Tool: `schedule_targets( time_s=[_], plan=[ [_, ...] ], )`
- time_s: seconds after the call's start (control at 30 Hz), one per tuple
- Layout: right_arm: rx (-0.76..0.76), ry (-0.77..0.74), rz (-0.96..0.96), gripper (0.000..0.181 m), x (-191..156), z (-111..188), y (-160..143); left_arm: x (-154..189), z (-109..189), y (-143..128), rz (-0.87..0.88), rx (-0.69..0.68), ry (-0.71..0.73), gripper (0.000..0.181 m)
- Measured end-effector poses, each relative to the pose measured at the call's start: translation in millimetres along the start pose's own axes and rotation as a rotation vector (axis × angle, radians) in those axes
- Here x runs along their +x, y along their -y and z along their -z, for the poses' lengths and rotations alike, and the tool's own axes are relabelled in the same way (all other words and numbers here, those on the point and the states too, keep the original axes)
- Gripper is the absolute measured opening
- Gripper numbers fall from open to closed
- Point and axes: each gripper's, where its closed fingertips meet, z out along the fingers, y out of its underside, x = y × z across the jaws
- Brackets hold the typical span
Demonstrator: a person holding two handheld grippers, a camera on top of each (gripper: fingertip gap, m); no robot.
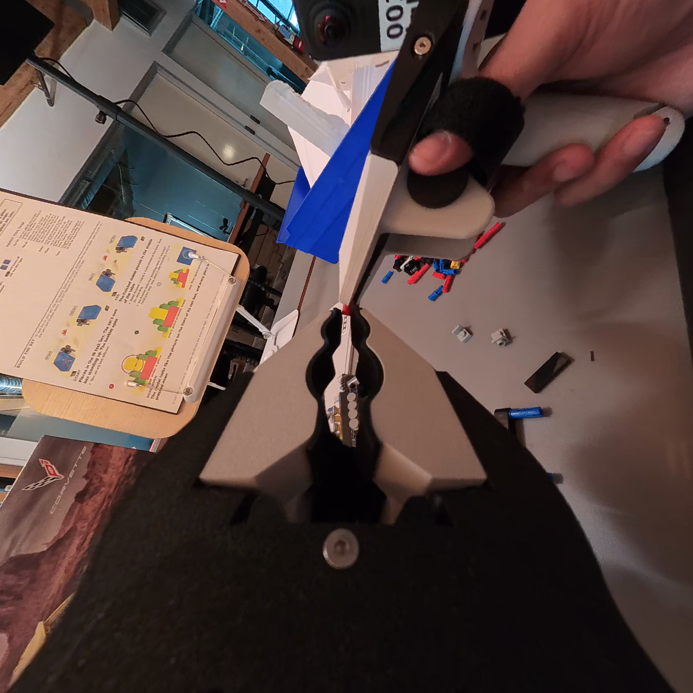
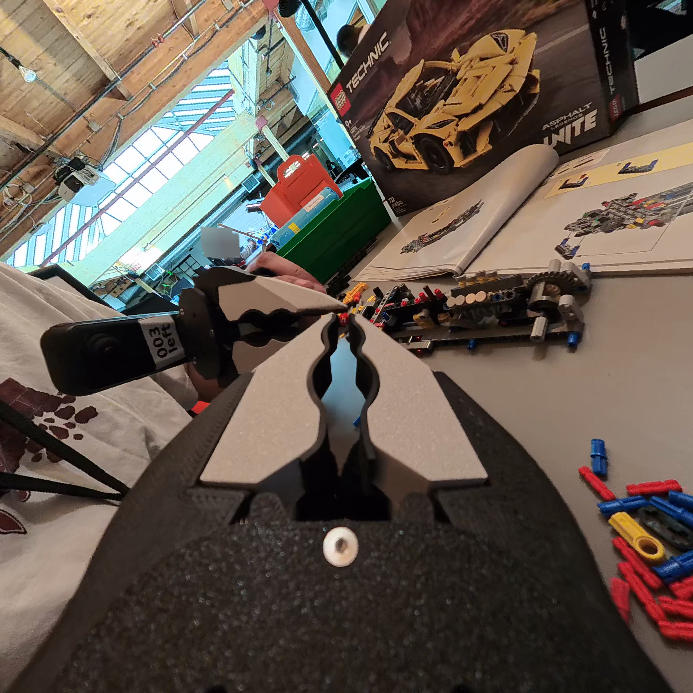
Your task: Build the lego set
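Here, a small red plastic lego pin (image 2: 343, 320) is pinched at the very tips of the right hand-held gripper (image 2: 344, 320), whose jaws are closed onto it with only a narrow slot left behind the tips. The left hand-held gripper (image 1: 347, 313) is met tip to tip with it: in the left wrist view the same red piece (image 1: 346, 309) is seen right at its fingertips, and the jaws there appear drawn together on or against it, though whether it is truly gripped from that side cannot be told. The pin is thus held above the bench (image 2: 525, 393), directly ahead of both tools and equally near to each.

Beyond the right hand-held gripper's tips and slightly to their right, the long dark grey lego chassis with gears, blue pins and a row of pale cylinders (image 2: 487, 311) lies flat on the bench, its long axis running across the view, left to right. The pin's own axis is too small to be judged.

A heap of loose red and blue pins with a yellow connector (image 2: 645, 536) is spread close by at the lower right. An open instruction booklet (image 2: 506, 225) and the set's box picturing a yellow car (image 2: 468, 93) lie farther off behind the chassis.

The pin is judged to be mid hand-over or being reoriented before insertion.
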Motion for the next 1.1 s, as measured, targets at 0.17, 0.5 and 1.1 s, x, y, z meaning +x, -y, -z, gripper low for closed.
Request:
schedule_targets(
  time_s=[0.17, 0.5, 1.1],
  plan=[
    [-0.028, -0.075, 0.097, 0.003, 5.2, 1.3, -1.7, 9.5, -0.8, -16.0, 0.062, -0.056, -0.134, 0.010],
    [-0.075, -0.256, 0.281, 0.003, 23.9, 6.3, -6.4, 73.1, 42.7, -56.7, 0.563, -0.431, -0.933, 0.022],
    [0.044, -0.270, 0.290, 0.003, 21.2, 19.9, 12.6, 61.8, 6.5, -59.1, 0.716, -0.424, -0.765, 0.006]
  ],
)
